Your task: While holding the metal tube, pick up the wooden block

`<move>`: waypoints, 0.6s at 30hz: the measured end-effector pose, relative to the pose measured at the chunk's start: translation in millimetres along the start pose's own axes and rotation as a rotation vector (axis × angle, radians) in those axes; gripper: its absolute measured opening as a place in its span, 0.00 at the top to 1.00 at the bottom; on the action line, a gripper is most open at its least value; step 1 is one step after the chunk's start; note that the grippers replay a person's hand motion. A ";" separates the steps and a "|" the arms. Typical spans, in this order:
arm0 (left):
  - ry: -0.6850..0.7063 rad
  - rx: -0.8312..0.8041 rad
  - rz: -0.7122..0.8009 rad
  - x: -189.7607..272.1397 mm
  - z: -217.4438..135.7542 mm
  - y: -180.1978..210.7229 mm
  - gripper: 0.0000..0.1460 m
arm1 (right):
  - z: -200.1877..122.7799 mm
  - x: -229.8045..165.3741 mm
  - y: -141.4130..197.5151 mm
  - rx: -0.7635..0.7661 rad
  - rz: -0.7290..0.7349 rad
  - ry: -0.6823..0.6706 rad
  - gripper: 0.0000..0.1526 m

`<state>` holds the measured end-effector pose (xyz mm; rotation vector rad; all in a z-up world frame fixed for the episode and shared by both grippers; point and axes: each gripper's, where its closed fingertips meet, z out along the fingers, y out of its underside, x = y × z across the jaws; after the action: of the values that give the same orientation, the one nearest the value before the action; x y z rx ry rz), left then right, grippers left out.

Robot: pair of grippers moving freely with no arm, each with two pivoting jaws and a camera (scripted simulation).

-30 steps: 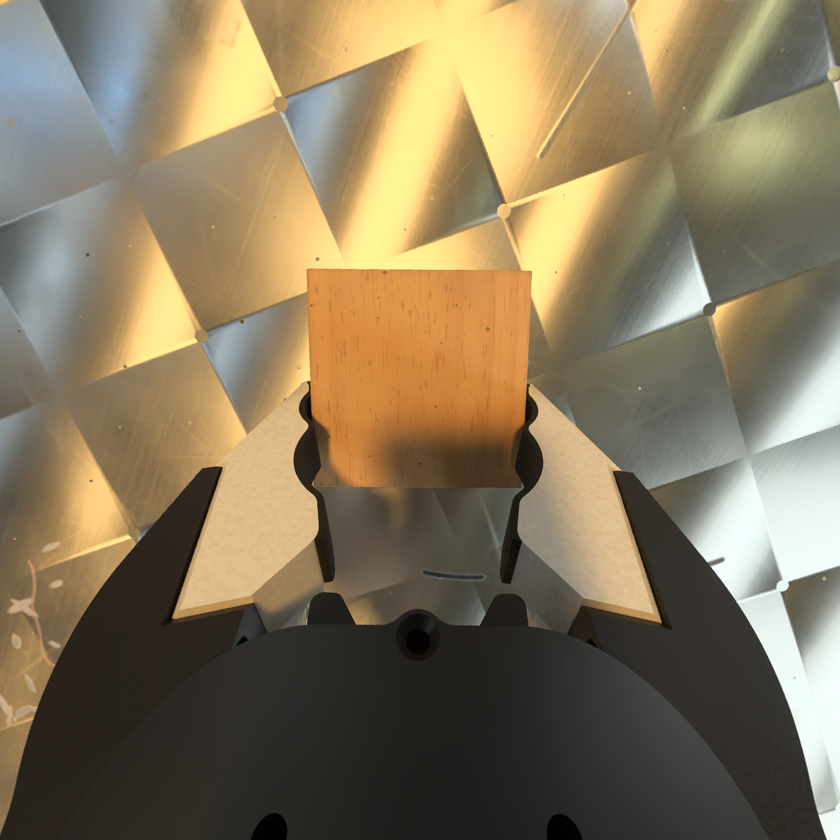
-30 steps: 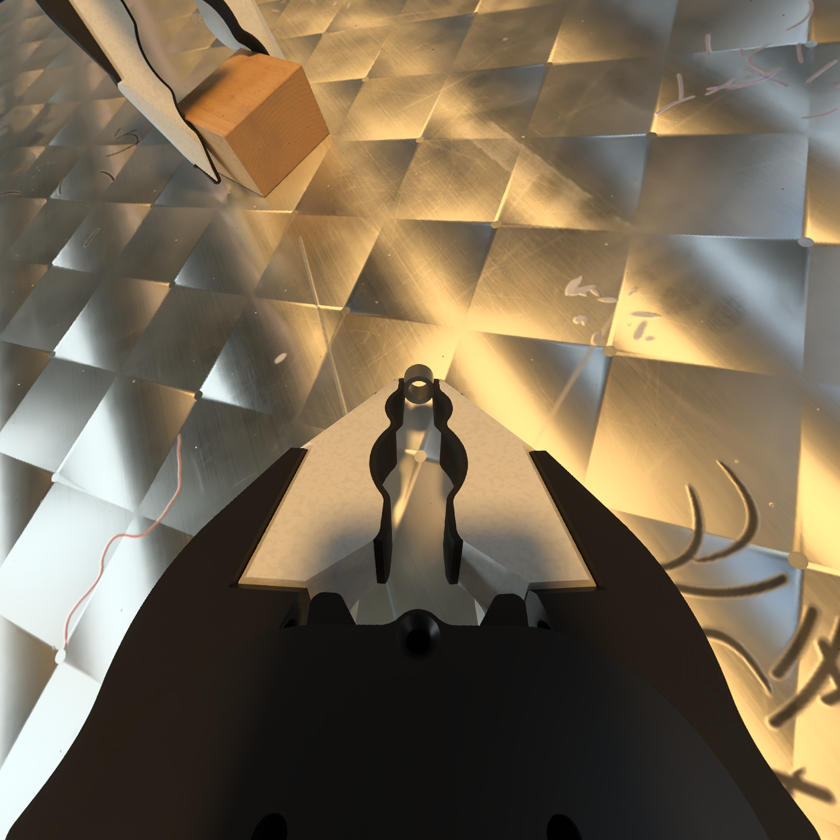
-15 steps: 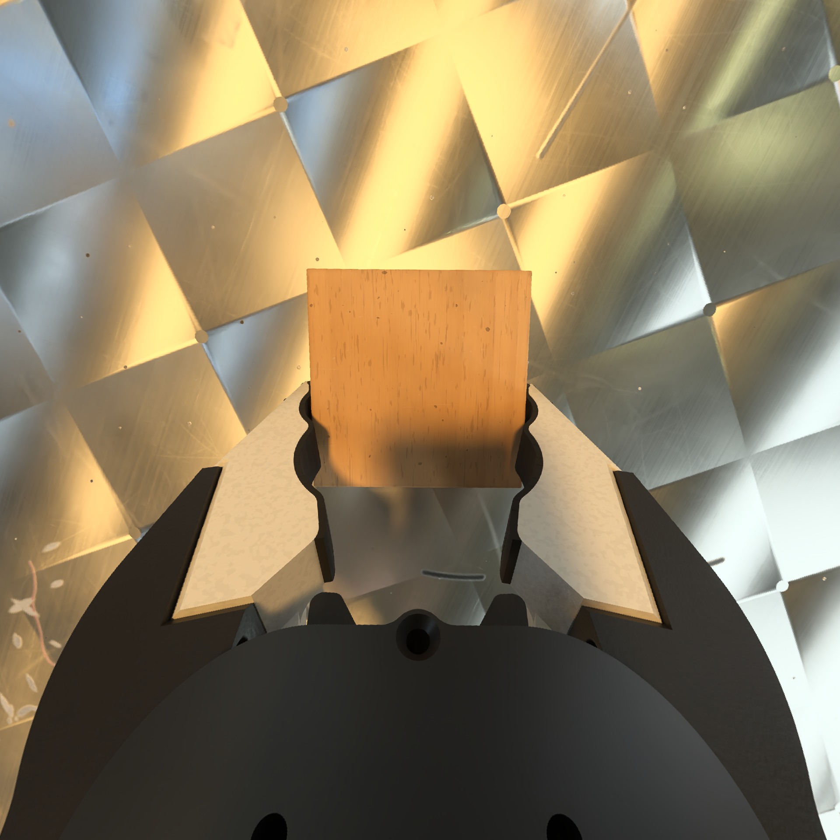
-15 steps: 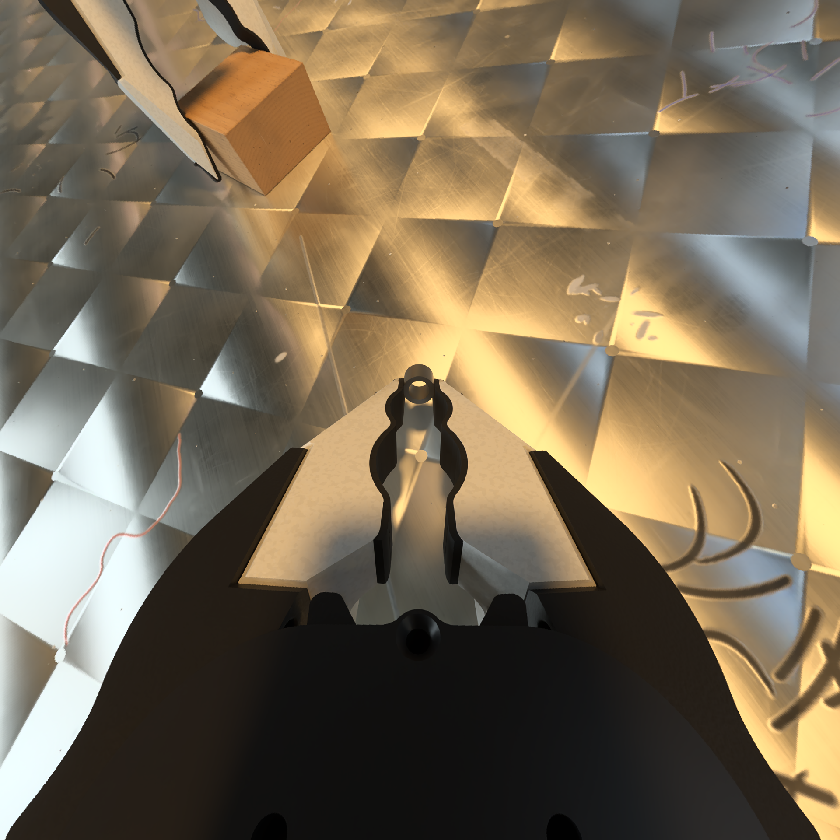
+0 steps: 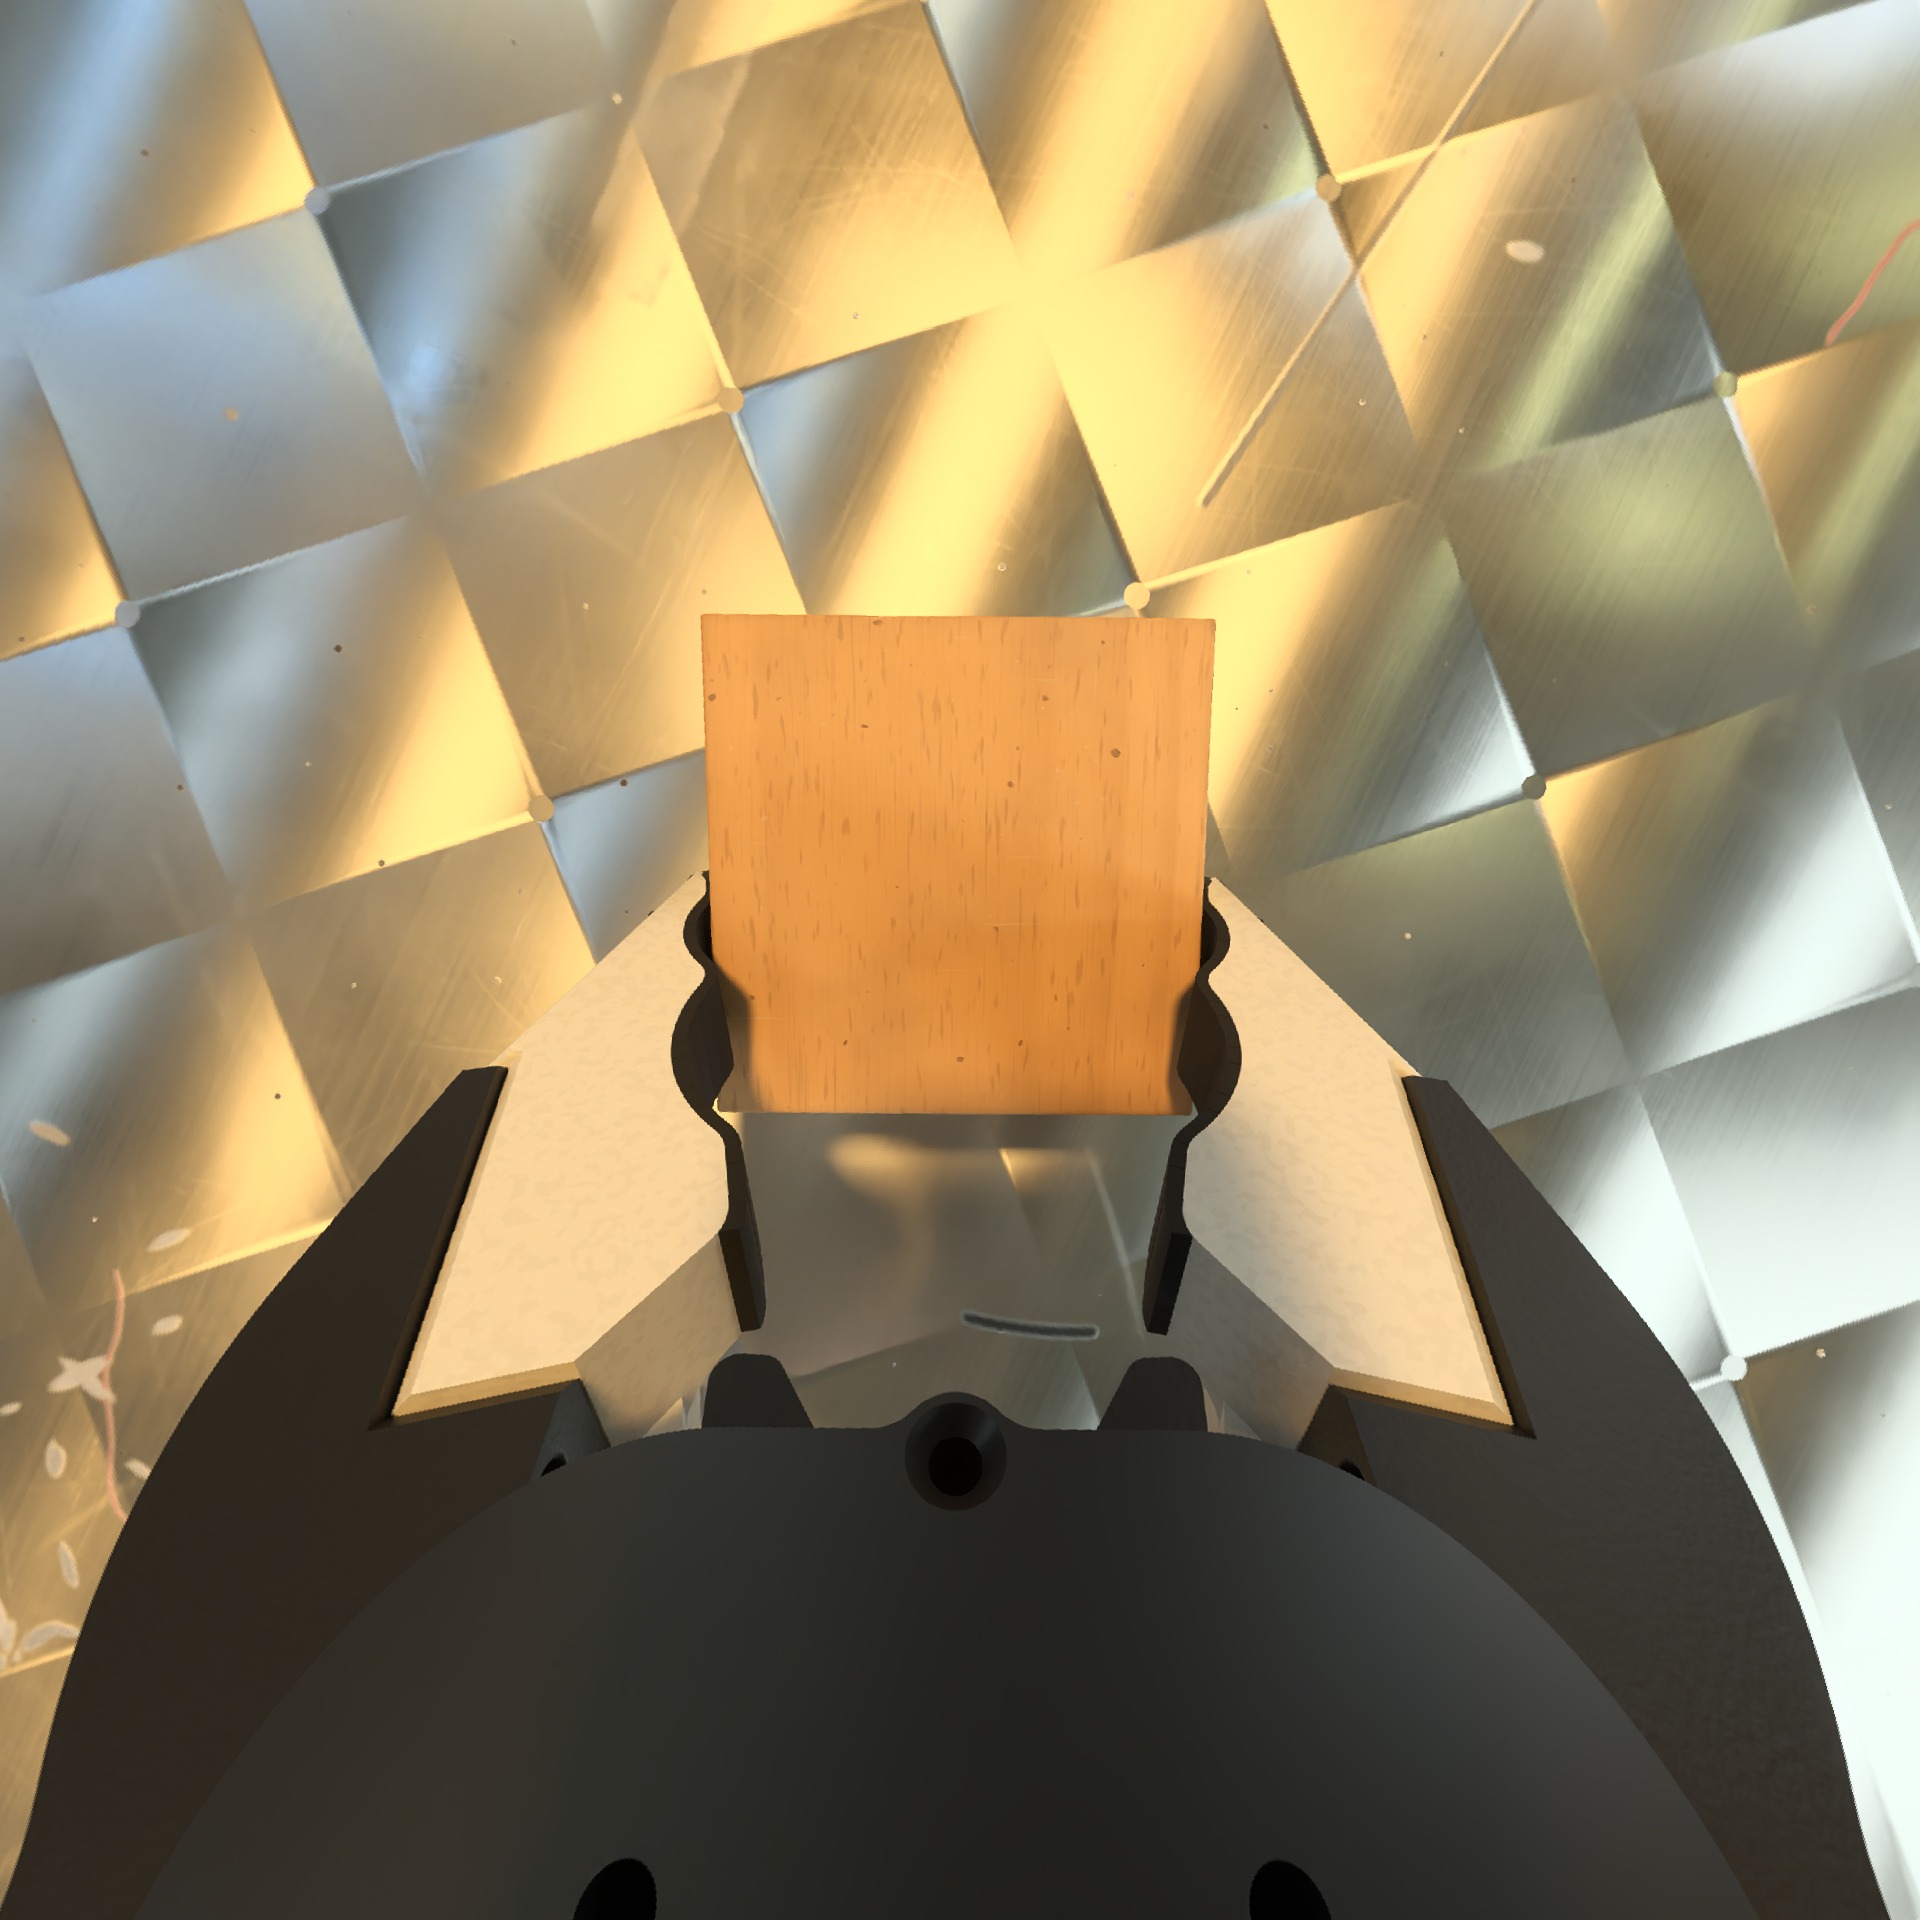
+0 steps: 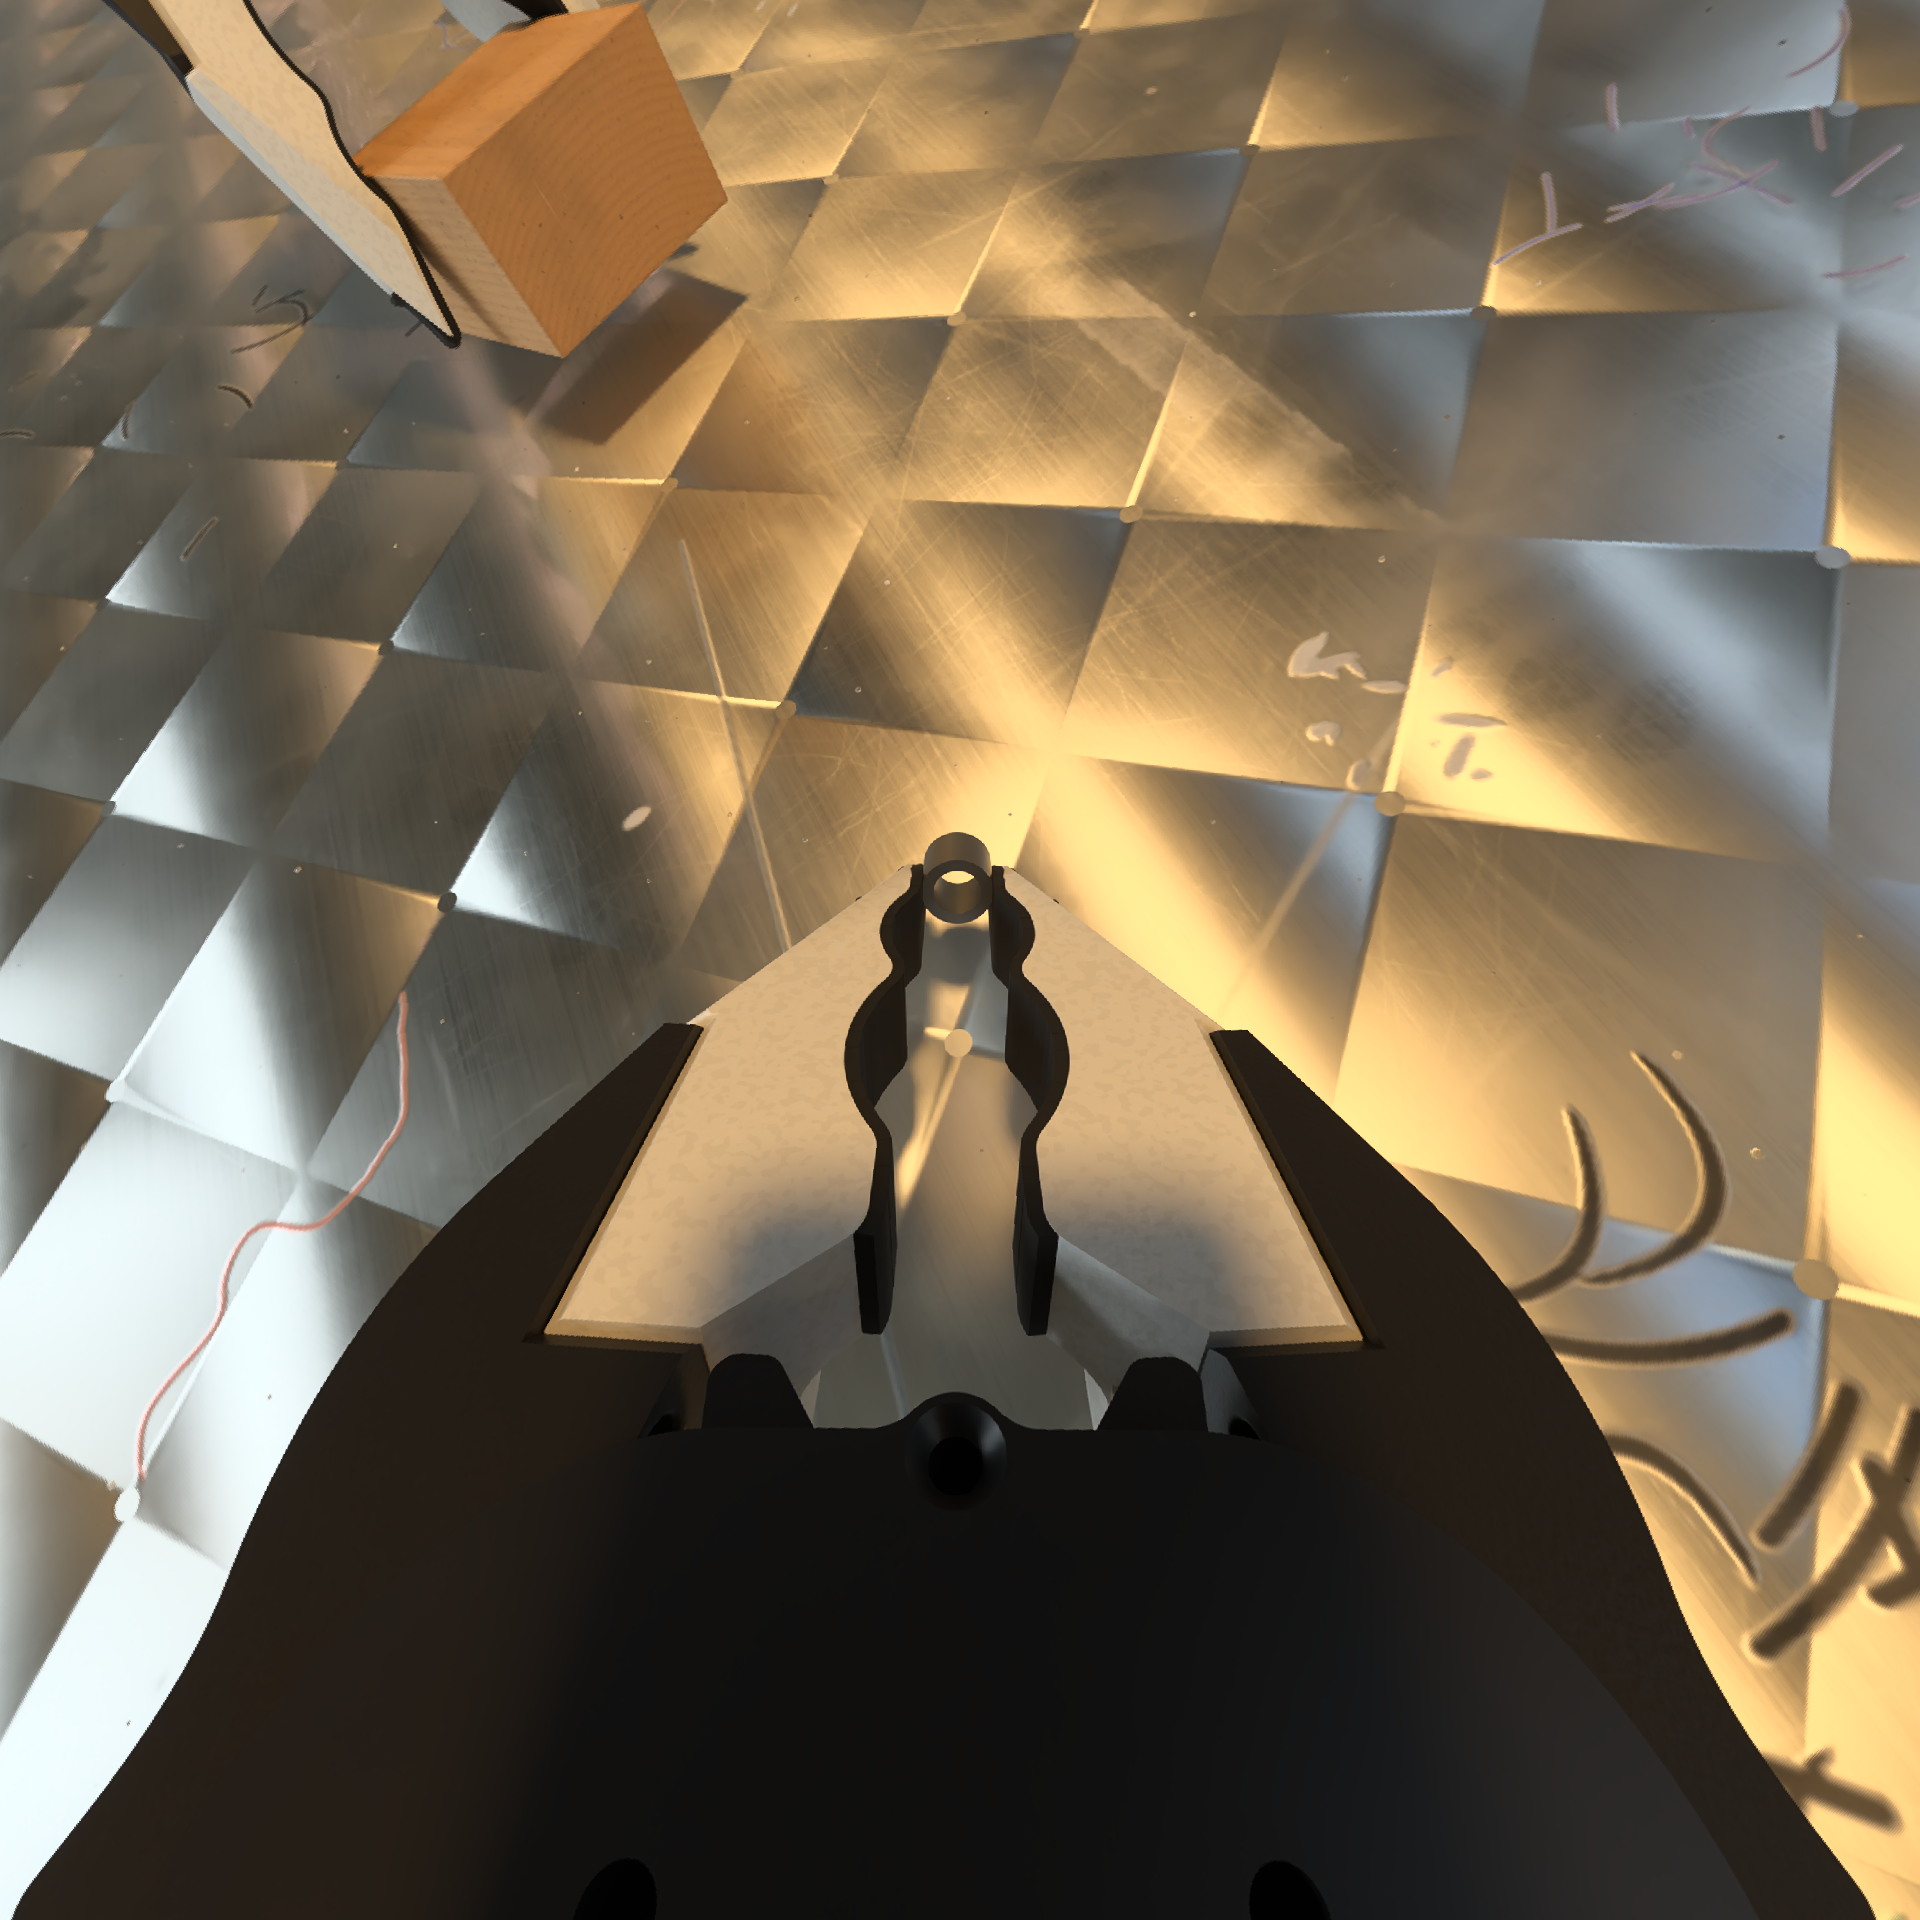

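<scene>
Left wrist view: the left claw (image 5: 958, 997) is clamped on the wooden block (image 5: 958, 862), its two pale fingers (image 5: 623, 1122) pressing against the block's opposite side faces. The block's near half sits between the fingertips; its far half projects beyond them. Its broad, grained face is turned toward the camera. Beneath it lies the table (image 5: 416, 520), a brushed-metal surface of diamond-shaped panels joined at small studs, lit in bands of amber and grey. A short dark mark (image 5: 1029, 1328) shows on the table between the finger roots.

Right wrist view: the right claw (image 6: 958, 904) is nearly together and clamped on the metal tube (image 6: 958, 883), a small hollow cylinder seen end-on with its open bore facing the camera, pinched at the very tips of the fingers (image 6: 790, 1122). In the upper left of this view the left claw (image 6: 447, 218) appears again with the wooden block (image 6: 561, 187) gripped in it. The block is tilted and clear of the table (image 6: 1351, 468), and its shadow (image 6: 644, 364) falls on the panels just below and apart from it. A thin red thread (image 6: 281, 1226) lies on the table at left; dark curved scratches (image 6: 1662, 1247) mark it at right.
</scene>
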<state>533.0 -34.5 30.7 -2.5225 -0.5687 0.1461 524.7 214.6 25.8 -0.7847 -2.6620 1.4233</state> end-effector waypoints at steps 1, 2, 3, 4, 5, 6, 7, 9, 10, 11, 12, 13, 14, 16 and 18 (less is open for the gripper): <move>-0.003 0.010 -0.005 -0.6 -0.9 -0.7 0.39 | -0.4 0.4 -0.7 0.003 0.001 0.003 0.93; -0.005 0.023 -0.011 -1.0 -1.8 -1.5 0.39 | -1.0 0.6 -1.9 0.009 0.000 0.006 0.93; -0.005 0.035 -0.018 -1.2 -2.6 -2.2 0.39 | -1.8 0.6 -3.2 0.017 -0.005 0.009 0.93; -0.003 0.045 -0.025 -1.4 -3.5 -2.6 0.39 | -2.4 0.8 -4.0 0.022 -0.008 0.012 0.93; -0.005 0.051 -0.030 -1.9 -4.4 -2.6 0.39 | -2.9 1.2 -4.3 0.024 -0.009 0.015 0.93; -0.007 0.057 -0.033 -2.4 -5.5 -2.7 0.39 | -3.3 1.7 -4.6 0.025 -0.008 0.018 0.93; -0.010 0.064 -0.035 -2.8 -6.9 -2.8 0.39 | -3.6 2.4 -5.1 0.028 -0.008 0.021 0.93; -0.021 0.079 -0.039 -3.8 -10.8 -2.9 0.39 | -3.9 3.0 -6.0 0.036 -0.010 0.025 0.93; -0.026 0.087 -0.041 -4.3 -13.0 -2.8 0.39 | -3.8 3.5 -6.2 0.036 -0.012 0.028 0.93; -0.030 0.095 -0.045 -4.7 -15.4 -2.5 0.39 | -3.8 3.9 -6.5 0.037 -0.016 0.033 0.93; -0.033 0.104 -0.051 -5.2 -17.8 -2.0 0.39 | -3.9 4.1 -6.8 0.038 -0.020 0.035 0.93; -0.036 0.111 -0.058 -5.8 -20.4 -1.3 0.39 | -3.9 4.3 -7.5 0.041 -0.024 0.039 0.93; -0.039 0.118 -0.065 -6.3 -23.1 -0.4 0.39 | -3.9 4.8 -8.6 0.047 -0.030 0.046 0.93; -0.048 0.135 -0.075 -7.6 -29.4 1.3 0.39 | -4.6 7.4 -11.1 0.060 -0.048 0.071 0.93; -0.065 0.153 -0.084 -9.3 -36.3 3.3 0.39 | -6.7 10.4 -14.9 0.080 -0.077 0.108 0.93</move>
<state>533.6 -58.6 59.5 -2.3487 -0.6628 0.2323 511.0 217.5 39.2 -0.7221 -2.5108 1.4169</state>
